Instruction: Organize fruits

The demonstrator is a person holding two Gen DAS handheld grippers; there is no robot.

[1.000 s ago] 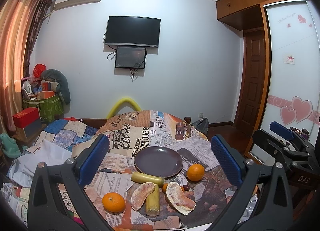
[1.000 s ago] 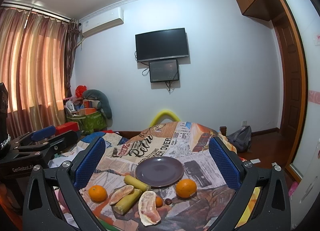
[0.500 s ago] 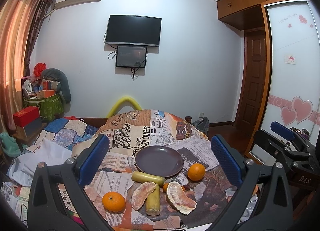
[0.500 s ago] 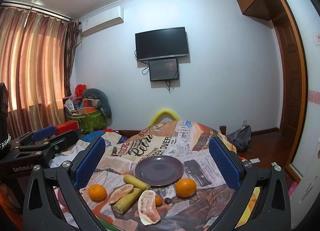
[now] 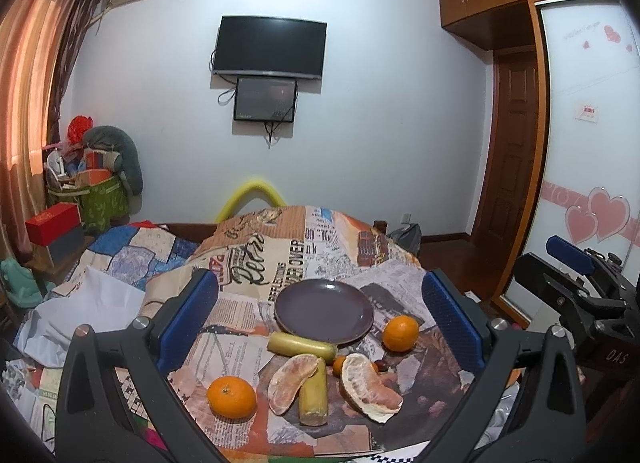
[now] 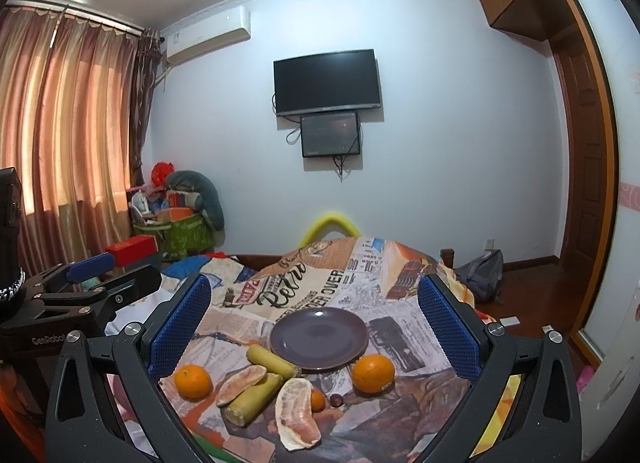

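Both grippers wide open, holding nothing. Left gripper and right gripper hover above the newspaper-print cloth on the surface, well back from the fruit.

Purple plate is empty. Fruit sits from 4 to 8 o'clock of it:
- 1 orange just beside the rim at 4 o'clock
- 1 orange well off at 7 o'clock
- 2 yellow-green sugarcane-like sticks: 1 touching the rim at 6 o'clock, 1 nearer the camera
- 2 peeled pomelo segments
- a small kumquat-like fruit, plus a dark one, type unclear

Step, my read: pre-grasp, nothing plated yet. Next: right gripper drops onto the nearer orange, closes around its widest part, lifts clear of the rim.
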